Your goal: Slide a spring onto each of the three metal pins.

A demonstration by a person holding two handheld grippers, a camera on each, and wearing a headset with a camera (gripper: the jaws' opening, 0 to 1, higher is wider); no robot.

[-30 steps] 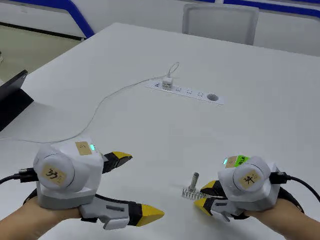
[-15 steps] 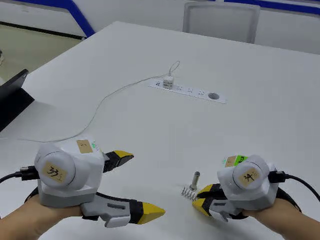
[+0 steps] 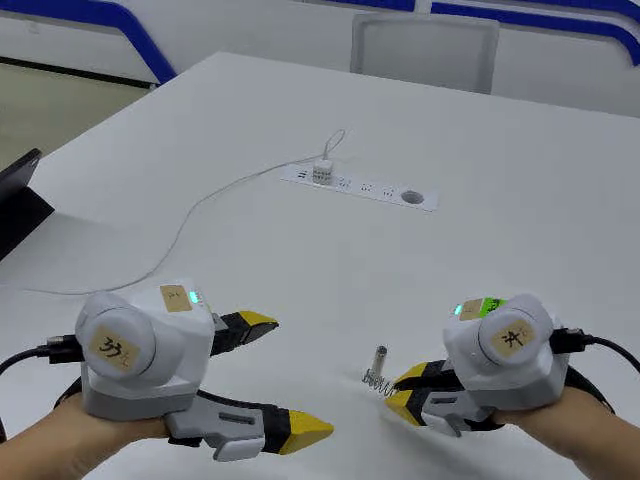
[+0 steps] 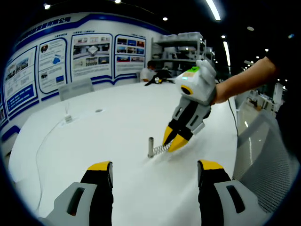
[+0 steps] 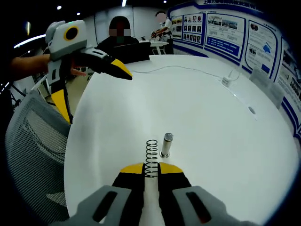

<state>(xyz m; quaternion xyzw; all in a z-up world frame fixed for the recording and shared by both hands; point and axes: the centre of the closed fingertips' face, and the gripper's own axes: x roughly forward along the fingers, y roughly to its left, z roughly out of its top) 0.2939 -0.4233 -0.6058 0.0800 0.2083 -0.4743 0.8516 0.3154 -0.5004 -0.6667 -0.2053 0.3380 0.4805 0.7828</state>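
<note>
A short metal pin stands upright on the white table, bare. My right gripper is shut on one end of a small wire spring, which sticks out level from the yellow tips and ends just beside the pin's base. My left gripper stands open to the left of the pin, jaws wide apart with nothing between them.
A white power strip with a plugged-in charger lies farther back, and its cable trails toward the left edge. A chair stands beyond the table. A dark device sits at the left edge.
The head camera has shifted. The right gripper has drawn slightly nearer with the spring, which stays beside the pin. The left gripper stays open in about the same place.
</note>
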